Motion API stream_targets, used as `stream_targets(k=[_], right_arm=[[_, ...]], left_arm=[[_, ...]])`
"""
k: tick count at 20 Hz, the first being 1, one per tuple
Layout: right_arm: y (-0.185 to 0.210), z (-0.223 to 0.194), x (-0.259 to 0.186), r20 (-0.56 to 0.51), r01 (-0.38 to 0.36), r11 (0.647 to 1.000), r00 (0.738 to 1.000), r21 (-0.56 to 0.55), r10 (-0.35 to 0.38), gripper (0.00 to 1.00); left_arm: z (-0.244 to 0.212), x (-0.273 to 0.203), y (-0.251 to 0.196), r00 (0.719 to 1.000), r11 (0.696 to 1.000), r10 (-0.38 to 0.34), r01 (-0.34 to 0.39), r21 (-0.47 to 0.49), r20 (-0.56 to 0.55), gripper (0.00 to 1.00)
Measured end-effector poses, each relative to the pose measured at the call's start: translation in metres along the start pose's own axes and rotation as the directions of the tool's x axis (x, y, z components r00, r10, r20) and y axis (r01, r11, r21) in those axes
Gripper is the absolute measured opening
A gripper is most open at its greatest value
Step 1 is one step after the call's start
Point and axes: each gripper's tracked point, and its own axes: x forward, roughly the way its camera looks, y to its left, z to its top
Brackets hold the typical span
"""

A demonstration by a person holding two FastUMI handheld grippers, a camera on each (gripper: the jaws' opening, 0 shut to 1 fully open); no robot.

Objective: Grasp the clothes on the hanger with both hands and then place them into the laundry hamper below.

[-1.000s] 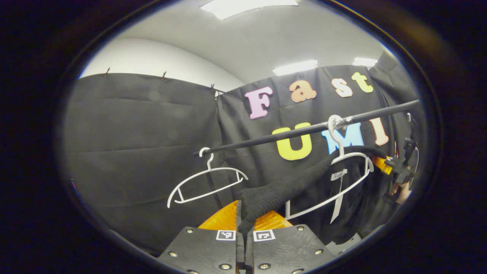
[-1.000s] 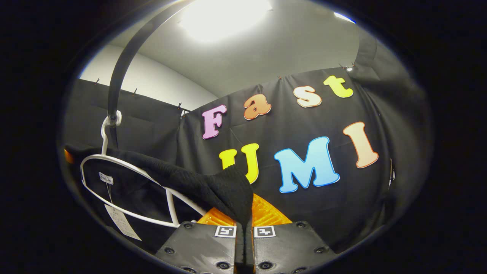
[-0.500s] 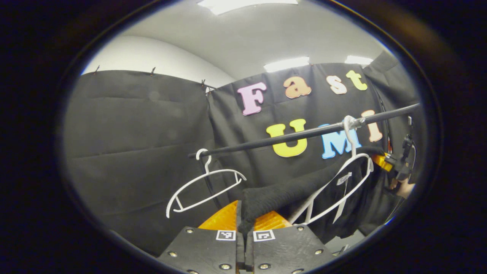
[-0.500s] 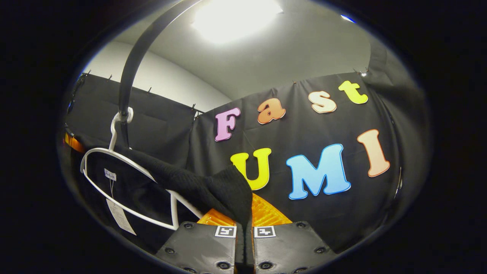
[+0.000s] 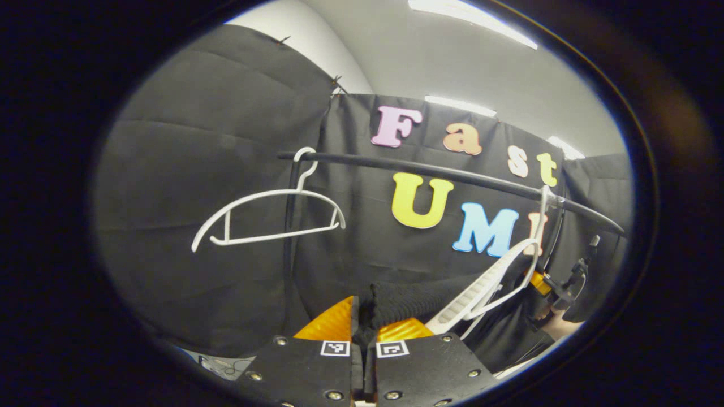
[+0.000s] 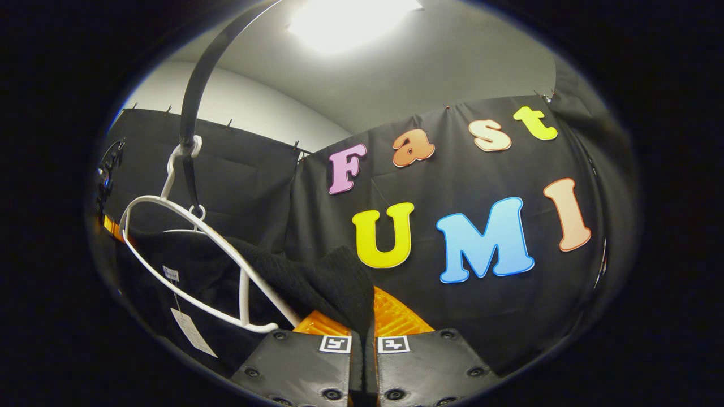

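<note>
Hangers first, from the left of your left gripper view: an empty white hanger [image 5: 266, 212] hooks over the black rail [image 5: 430, 169] near its left end, level and bare. Farther right along the same rail, a second white hanger [image 5: 498, 280] hangs tilted, its lower arm swung down toward your left gripper [image 5: 362, 333]. The black knitted garment [image 5: 413, 297] runs from that hanger's lower arm across to your left gripper, where the two fingers sit together with a fold of the knit pinched between them. At the right edge of this view you can see your right gripper [image 5: 557, 288] and part of the hand holding it, just past the tilted hanger.

In your right gripper view, the rail [image 6: 198, 85] arcs up the left side, and the same tilted hanger [image 6: 192, 254] hooks onto it, its arms bare at the top. The garment [image 6: 317, 282] sits below the upper arm, draped across the lower part of the hanger, with a paper tag [image 6: 192, 339] dangling on a string. A bunched corner of the knit reaches your right gripper [image 6: 365, 333], whose fingers are pressed together on it. The garment is partly off the hanger, stretched between your two grippers.
</note>
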Motion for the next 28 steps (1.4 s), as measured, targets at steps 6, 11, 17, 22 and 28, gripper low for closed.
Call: stream_targets(k=[6, 11, 17, 22, 28], right_arm=[[-0.009, -0.041, -0.013, -0.101, 0.029, 0.999, 0.995, 0.033, -0.026, 0.03], [-0.01, -0.067, -0.038, -0.165, 0.05, 0.999, 0.985, -0.013, -0.052, 0.03], [0.004, -0.094, -0.081, -0.278, 0.1, 0.994, 0.954, -0.044, -0.109, 0.03], [0.02, -0.111, -0.122, -0.398, 0.214, 0.977, 0.895, -0.011, -0.201, 0.03], [0.044, -0.105, -0.196, -0.45, 0.356, 0.932, 0.824, -0.064, -0.345, 0.03]], left_arm=[[-0.056, -0.004, 0.005, 0.999, 0.999, 0.03, -0.032, -0.037, -0.039, 0.02], [-0.097, -0.02, 0.003, 0.994, 0.997, 0.068, -0.07, -0.021, -0.084, 0.04], [-0.141, -0.047, 0.021, 0.986, 0.996, 0.086, -0.084, 0.016, -0.144, 0.02], [-0.16, -0.059, 0.023, 0.98, 0.99, 0.024, 0.004, 0.138, -0.196, 0.02], [-0.154, -0.064, 0.011, 0.965, 0.945, -0.142, 0.198, 0.26, -0.219, 0.04]])
